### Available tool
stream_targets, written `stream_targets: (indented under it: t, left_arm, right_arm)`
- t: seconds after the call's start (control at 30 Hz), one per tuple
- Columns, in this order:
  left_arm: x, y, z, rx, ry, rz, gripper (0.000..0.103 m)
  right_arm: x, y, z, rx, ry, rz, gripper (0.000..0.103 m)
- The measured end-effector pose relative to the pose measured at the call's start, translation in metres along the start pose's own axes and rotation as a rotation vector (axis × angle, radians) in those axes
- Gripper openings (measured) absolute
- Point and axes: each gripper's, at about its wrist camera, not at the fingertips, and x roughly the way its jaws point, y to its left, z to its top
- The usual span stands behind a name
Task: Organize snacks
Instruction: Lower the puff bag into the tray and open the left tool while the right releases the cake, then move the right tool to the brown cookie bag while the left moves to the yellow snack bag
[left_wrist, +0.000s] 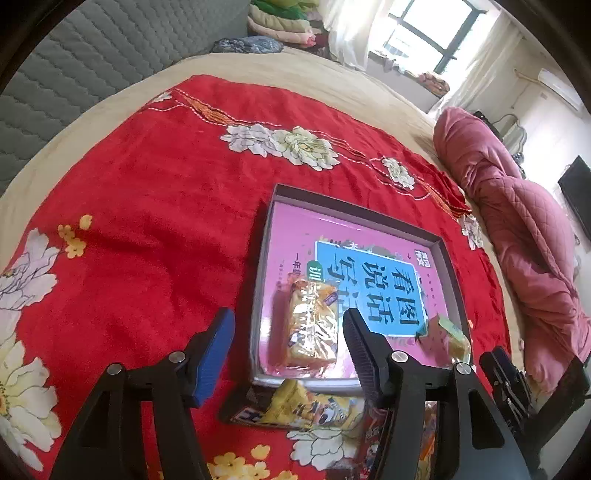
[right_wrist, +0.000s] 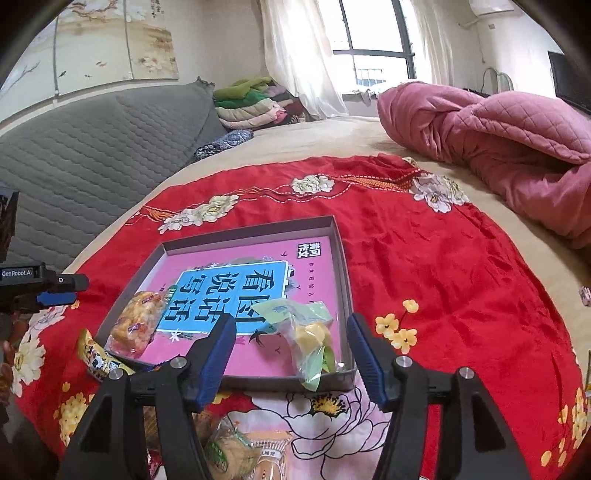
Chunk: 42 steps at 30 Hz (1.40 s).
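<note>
A shallow grey box with a pink printed sheet inside lies on the red floral cloth. An orange-yellow snack pack rests at the box's near left. A green and yellow packet rests at its near right corner. My left gripper hangs open above the orange pack, its pads apart from it. My right gripper is open over the green packet without touching it. Each gripper shows at the edge of the other's view.
Loose snacks lie on the cloth in front of the box: a yellow packet, a dark carton and biscuit packs. A pink quilt is bunched at the right. A grey padded headboard stands at the left.
</note>
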Motion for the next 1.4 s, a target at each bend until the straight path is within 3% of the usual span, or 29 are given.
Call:
stream_targets:
  t: [0.77,0.9,1.1,1.4]
  left_arm:
    - [-0.017,-0.002,-0.019,0.033,0.022,-0.007,0.063]
    - [-0.016,-0.006,-0.027,0.049,0.041,-0.013,0.063]
    - [-0.016,-0.008,-0.042,0.047,0.062,-0.009,0.063]
    - [-0.004,-0.017,-0.073,0.053,0.155,-0.037,0.063]
  right_arm:
    - [-0.028,0.024,-0.007,-0.059,-0.021,0.07,0.068]
    - [-0.033,0.027,-0.01,-0.07,-0.02,0.097,0.075]
    - [-0.041,0.032,-0.015,-0.084,-0.014,0.114,0.076]
    - [-0.046,0.038,-0.023,-0.123,0.015,0.126,0.077]
